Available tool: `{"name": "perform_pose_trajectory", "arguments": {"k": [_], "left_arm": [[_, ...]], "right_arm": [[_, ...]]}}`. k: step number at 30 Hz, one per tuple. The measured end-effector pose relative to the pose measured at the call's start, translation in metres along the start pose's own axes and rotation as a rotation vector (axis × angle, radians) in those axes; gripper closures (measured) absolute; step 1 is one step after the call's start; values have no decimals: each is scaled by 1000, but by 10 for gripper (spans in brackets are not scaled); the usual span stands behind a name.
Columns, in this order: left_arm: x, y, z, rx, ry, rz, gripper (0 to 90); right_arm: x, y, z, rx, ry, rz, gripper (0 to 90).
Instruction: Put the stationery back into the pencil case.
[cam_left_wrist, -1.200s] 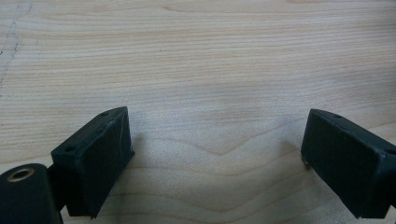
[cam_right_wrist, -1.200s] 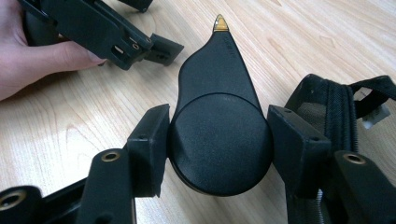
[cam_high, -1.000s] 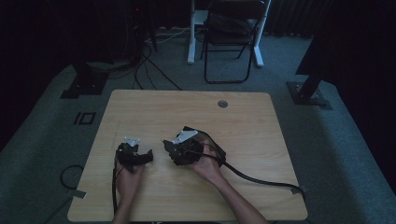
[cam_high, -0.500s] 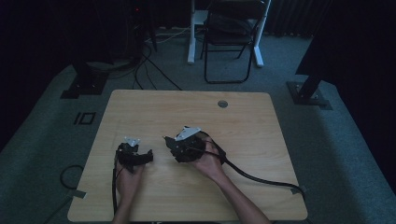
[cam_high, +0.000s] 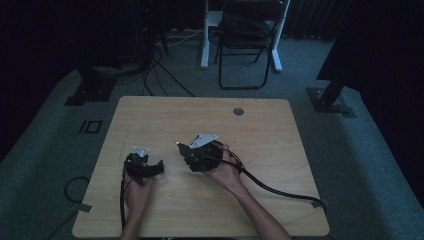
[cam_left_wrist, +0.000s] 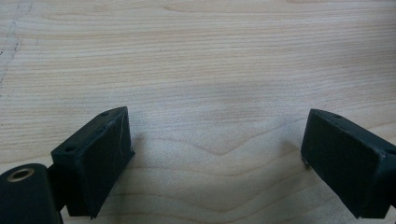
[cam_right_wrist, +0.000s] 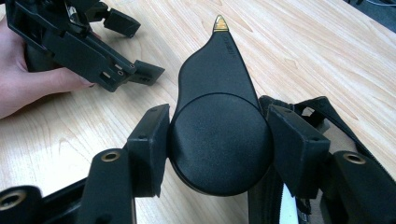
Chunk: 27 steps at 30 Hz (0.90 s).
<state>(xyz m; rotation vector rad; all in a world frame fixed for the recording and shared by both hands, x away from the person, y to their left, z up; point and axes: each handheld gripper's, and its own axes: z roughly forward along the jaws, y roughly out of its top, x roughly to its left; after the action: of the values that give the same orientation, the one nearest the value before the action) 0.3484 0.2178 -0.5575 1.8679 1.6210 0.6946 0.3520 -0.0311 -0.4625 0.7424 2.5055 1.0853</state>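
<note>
Gripping black teardrop-shaped object (cam_right_wrist: 219, 135), right tool (cam_right_wrist: 219, 144) unmoved since earlier; left tool (cam_left_wrist: 215, 154) wide.

Wooden table (cam_high: 280, 150), black folding chair (cam_high: 247, 40) and floor cables (cam_high: 165, 70) beyond

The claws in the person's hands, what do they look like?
Both claws, left and right, are black, blocky tools, each topped by a grey three-cornered plate. Their jaws are flat rectangular black pads with small screw holes, and brass-coloured bushings sit at the jaw pivots. A thick black cable trails from the right one. Forearms are bare.
</note>
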Motion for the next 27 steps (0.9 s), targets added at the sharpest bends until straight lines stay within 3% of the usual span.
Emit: {"name": "perform_pose_trajectory", "arguments": {"k": [27], "left_arm": [[0, 0, 0, 0, 0, 0, 88]], "right_arm": [[-24, -6, -20, -23, -46, 27, 418]]}}
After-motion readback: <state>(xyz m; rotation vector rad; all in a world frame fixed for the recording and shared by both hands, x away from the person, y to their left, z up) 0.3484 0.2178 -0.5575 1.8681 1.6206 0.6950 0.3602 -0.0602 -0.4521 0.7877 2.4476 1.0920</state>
